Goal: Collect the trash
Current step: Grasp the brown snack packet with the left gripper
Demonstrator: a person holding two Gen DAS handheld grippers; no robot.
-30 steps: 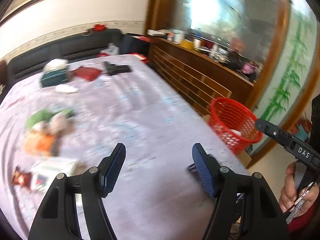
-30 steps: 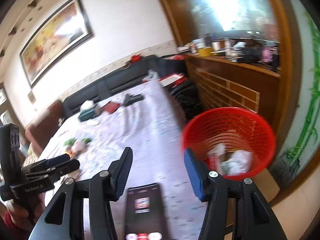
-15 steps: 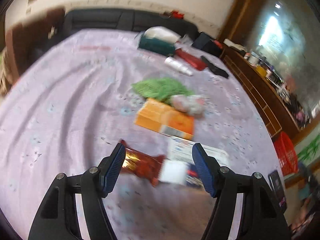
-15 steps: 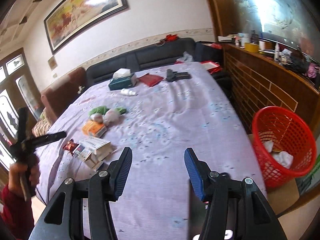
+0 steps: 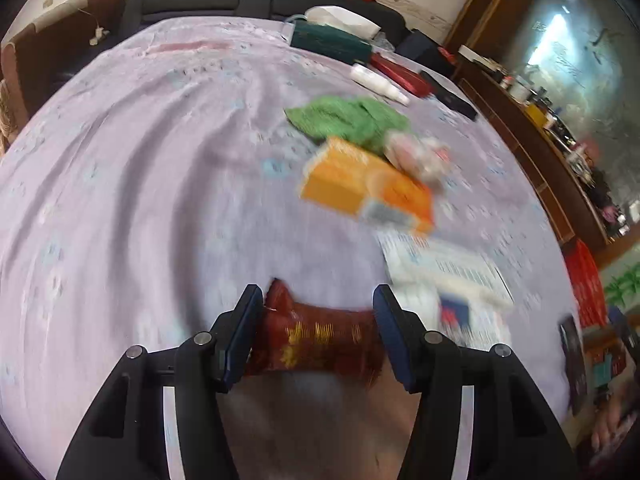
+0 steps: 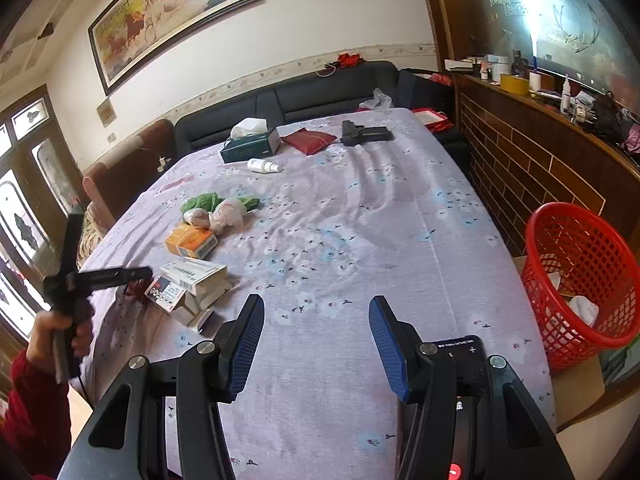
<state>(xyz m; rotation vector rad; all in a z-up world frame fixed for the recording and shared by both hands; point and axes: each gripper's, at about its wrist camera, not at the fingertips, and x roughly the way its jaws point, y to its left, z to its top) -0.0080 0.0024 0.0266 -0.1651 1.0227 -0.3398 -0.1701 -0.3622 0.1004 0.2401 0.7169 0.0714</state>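
Note:
A dark red snack wrapper lies near the front edge of the purple-clothed table. My left gripper straddles it; the jaws are closing, and the wrapper's ends reach to both pads without being visibly squeezed. In the right wrist view the left gripper hangs over the table's left corner, held by a hand in a red sleeve. My right gripper is open over bare cloth with nothing between its fingers. A red mesh basket with white trash inside stands on the floor to the right of the table.
Beside the wrapper lie white boxes, an orange box, crumpled bags and a green cloth. A tissue box, a white bottle, a red pouch and a black object sit at the far end. A phone lies under my right gripper.
My left gripper swung from the basket side to the pile of trash, dropped over the red wrapper and narrowed its jaws. My right gripper turned away from the basket toward the table.

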